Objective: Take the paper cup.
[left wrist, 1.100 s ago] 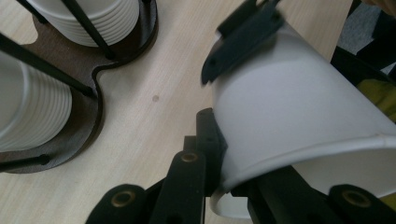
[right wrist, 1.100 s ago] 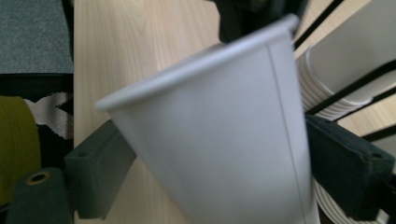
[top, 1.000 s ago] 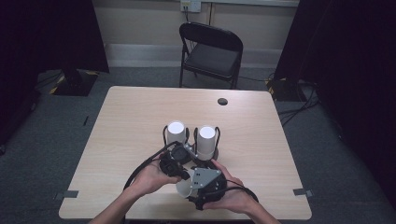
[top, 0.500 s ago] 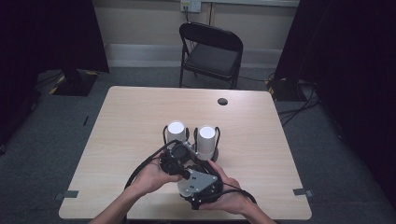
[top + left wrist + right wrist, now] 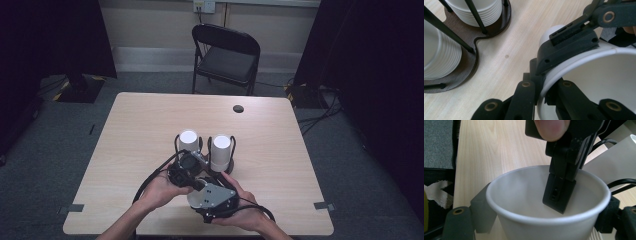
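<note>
A white paper cup [image 5: 544, 195] is held up between my two grippers near the table's front edge. My left gripper [image 5: 544, 87] is shut on the cup's rim [image 5: 584, 57], one jaw inside and one outside; its inner finger [image 5: 559, 195] reaches down into the cup. My right gripper [image 5: 546, 220] has just been closing around the cup's outside, and its pads press both sides. In the high view the left gripper [image 5: 182, 172] and right gripper [image 5: 212, 197] sit close together. Two stacks of white cups [image 5: 189, 142] [image 5: 221, 150] stand in a dark wooden holder [image 5: 474, 57] just beyond.
The holder's thin black rods [image 5: 446, 32] rise around each stack. A black folding chair [image 5: 225, 52] stands behind the table [image 5: 145, 125]. A small dark round hole [image 5: 238, 108] lies at the back right. Cables trail from both grippers toward the front edge.
In the high view, less of the white cup shows beside the right gripper's grey plate than a second ago. Both hands stay where they were.
</note>
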Demonstrator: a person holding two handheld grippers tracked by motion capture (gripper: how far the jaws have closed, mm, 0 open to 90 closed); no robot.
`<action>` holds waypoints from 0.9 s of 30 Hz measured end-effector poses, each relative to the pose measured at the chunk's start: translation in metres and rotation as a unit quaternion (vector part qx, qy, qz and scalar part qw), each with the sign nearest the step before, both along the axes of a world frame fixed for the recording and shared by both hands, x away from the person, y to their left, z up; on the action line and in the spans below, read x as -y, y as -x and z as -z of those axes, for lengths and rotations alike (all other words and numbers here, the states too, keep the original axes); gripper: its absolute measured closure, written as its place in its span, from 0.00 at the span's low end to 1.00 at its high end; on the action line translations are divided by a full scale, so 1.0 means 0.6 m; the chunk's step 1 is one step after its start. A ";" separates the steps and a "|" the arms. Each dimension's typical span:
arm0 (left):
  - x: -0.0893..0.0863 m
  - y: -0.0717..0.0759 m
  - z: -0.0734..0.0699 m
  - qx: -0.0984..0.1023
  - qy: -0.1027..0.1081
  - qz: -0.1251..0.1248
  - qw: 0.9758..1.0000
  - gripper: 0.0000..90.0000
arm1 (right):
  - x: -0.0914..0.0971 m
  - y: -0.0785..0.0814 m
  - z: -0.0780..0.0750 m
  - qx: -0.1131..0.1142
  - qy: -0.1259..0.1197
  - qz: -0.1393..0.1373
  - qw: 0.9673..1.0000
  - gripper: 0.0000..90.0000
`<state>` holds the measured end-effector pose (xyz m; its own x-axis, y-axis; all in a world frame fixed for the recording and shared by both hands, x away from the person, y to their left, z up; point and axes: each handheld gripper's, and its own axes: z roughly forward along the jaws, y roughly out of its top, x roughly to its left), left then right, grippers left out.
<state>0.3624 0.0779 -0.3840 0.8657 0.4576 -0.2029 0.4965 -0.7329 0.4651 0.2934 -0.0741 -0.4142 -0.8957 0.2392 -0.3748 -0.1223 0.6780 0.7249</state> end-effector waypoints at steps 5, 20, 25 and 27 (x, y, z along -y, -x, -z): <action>-0.002 0.000 0.000 -0.004 0.010 -0.007 1.000 0.96 | 0.004 0.000 -0.002 -0.006 -0.011 0.002 1.000 0.25; -0.022 0.003 -0.003 -0.002 0.039 -0.027 0.999 0.89 | 0.020 -0.010 -0.003 -0.008 -0.027 0.029 0.999 0.26; -0.036 0.005 -0.002 -0.004 0.055 -0.039 0.998 0.80 | 0.024 -0.014 0.000 -0.012 -0.028 0.040 0.999 0.27; -0.039 0.005 -0.002 -0.003 0.059 -0.042 0.997 0.78 | 0.025 -0.015 0.002 -0.014 -0.027 0.042 0.999 0.27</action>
